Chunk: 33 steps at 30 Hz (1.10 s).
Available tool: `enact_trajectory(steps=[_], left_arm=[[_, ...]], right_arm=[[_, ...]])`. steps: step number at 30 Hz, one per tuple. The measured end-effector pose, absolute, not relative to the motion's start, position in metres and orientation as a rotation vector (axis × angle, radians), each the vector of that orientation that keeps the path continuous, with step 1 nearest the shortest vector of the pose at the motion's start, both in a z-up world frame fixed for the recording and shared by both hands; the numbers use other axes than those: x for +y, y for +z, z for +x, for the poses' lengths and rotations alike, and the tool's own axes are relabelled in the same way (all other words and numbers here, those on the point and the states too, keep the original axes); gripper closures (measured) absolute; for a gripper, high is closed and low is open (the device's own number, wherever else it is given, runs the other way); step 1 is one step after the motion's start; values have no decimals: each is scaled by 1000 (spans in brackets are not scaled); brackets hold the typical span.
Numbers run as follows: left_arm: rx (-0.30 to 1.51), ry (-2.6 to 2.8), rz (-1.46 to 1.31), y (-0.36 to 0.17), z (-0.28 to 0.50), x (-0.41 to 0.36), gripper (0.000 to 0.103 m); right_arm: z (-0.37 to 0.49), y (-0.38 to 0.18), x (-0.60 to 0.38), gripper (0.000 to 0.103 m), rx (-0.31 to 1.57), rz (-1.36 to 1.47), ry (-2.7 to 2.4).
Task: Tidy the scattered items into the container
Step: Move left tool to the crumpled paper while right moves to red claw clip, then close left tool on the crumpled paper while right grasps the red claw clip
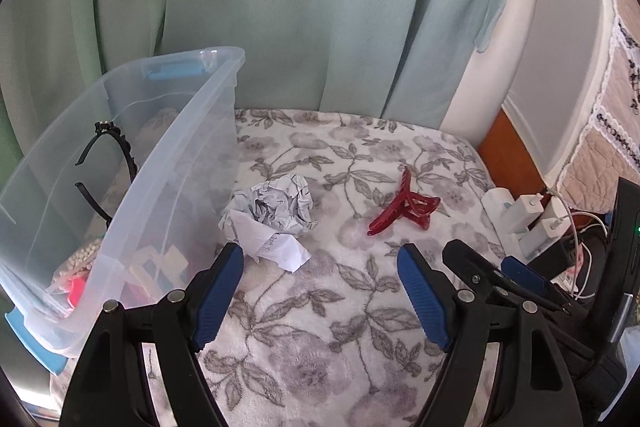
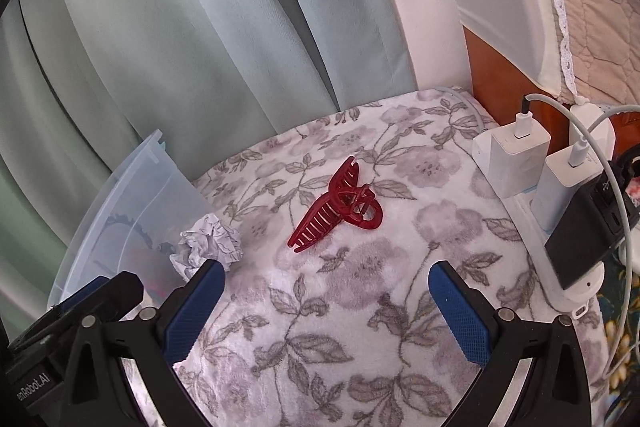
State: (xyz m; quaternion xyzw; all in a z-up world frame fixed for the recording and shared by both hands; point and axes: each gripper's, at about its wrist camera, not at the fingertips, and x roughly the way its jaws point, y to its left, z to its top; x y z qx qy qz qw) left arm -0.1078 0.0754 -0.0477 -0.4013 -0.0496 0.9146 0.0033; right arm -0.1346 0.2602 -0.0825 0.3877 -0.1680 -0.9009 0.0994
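Observation:
A crumpled white paper ball (image 1: 272,217) lies on the floral blanket (image 1: 320,327), just right of the clear plastic bin (image 1: 160,187). A dark red hair claw clip (image 1: 404,205) lies further right. My left gripper (image 1: 320,259) is open above the blanket, its left fingertip close to the paper. The bin holds a black headband (image 1: 120,151) and several small items. In the right wrist view my right gripper (image 2: 326,277) stands open and empty, with the claw clip (image 2: 334,207) just beyond its fingertips and the paper ball (image 2: 208,245) by its left finger.
Green curtains (image 1: 280,7) hang behind the blanket. White chargers (image 2: 520,163), a black adapter (image 2: 584,231) and cables crowd the blanket's right edge. A wooden panel (image 2: 504,75) and quilted fabric (image 2: 592,7) stand at the far right. The other gripper (image 1: 512,279) shows at the left view's right.

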Motion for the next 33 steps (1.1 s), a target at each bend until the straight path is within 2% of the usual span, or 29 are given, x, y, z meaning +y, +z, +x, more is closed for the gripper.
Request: enact_trajectory(steps=[13,22,30,33], left_arm=[[-388,2997,-1422,-85,-155,68,24],[-693,3039,-1502,-108,-183,49,24],[-753,3098,-1546,-121,-202,43,24],[-699,3133,-1545,-123,-207,44,24]], right_arm=[[-171,-111,267,0,-488,1277,-2602],[-193,-112,254,1,-470,1255,-2575],[-213,-124,249,3,-475,1313,-2563],[-222,-127,246,4,-486,1330,-2561]])
